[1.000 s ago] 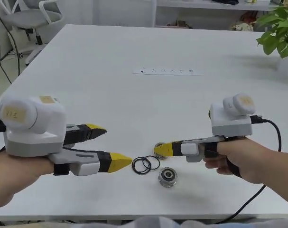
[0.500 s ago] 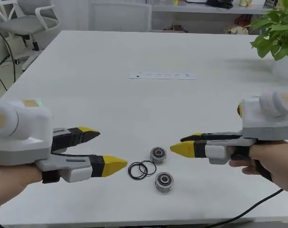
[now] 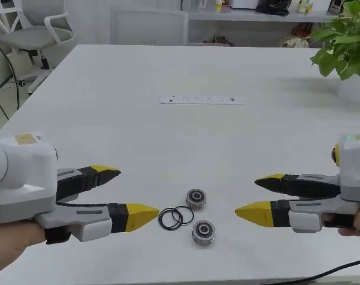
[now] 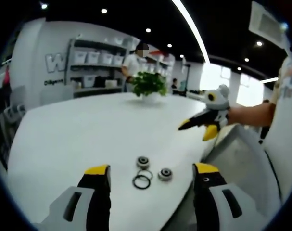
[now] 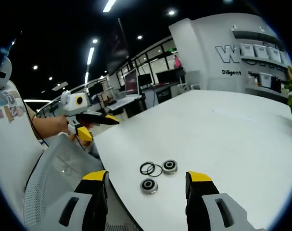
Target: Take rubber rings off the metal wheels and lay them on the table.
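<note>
Black rings (image 3: 177, 217) lie on the table (image 3: 168, 136) beside two wheels (image 3: 196, 198), left gripper (image 3: 136, 192) and right gripper (image 3: 247, 196) both spread, empty; careless reach could send wheels rolling.

Back wall (image 5: 208, 33) in the right gripper view is carrying a large "W", with "Diligent" reading clearly beneath it. In the left gripper view, wall lettering (image 4: 53, 61) is showing "W" only; the small line below is blurring out. Marks on the white strip (image 3: 196, 99) and on the left gripper's (image 3: 135, 193) yellow sticker (image 3: 25, 139) are proving unreadable.
</note>
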### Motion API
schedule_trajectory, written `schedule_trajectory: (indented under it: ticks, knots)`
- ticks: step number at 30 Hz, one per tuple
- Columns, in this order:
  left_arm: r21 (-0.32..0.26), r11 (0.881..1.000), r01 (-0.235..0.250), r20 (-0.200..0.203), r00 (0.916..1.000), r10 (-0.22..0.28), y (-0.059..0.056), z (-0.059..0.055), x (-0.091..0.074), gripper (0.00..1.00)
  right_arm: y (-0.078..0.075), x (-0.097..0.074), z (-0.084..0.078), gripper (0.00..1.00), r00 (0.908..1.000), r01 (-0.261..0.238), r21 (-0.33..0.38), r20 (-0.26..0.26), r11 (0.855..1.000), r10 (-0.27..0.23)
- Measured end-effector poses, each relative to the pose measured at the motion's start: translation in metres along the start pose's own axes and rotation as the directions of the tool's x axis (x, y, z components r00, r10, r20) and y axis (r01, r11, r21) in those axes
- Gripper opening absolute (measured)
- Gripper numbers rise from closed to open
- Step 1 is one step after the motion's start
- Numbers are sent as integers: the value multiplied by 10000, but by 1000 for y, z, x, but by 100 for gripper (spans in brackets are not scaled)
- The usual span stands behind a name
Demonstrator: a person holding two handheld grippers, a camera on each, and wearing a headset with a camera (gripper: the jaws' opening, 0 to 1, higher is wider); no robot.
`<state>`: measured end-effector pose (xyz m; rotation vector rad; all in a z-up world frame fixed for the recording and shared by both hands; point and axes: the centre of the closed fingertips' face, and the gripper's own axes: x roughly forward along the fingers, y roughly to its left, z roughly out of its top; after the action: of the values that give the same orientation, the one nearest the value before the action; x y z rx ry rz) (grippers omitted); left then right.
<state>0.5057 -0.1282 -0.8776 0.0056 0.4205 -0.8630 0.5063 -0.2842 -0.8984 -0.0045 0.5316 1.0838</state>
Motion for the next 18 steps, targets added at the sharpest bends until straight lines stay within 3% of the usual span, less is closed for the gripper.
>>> schedule_trajectory:
  ticks: [2,5,8,18]
  knots:
    - [-5,10000,-50,52,10000,50,-1,1,-2,70,0,-2,-1,67,9999,128,-201,-24,9997,-129]
    - [153,9996,-219,96,9997,218,-3,3,-7,71,0,-7,-9,74,9975,367,-1055,-557,9937,-427]
    - [167,9993,-326,166,9993,323,-4,3,-12,72,2,-9,-11,76,9957,467,-1496,-719,9876,-579]
    - [14,9967,-813,235,9964,813,-2,-1,-21,71,4,-17,-14,81,9958,630,-1547,-556,9860,-723]
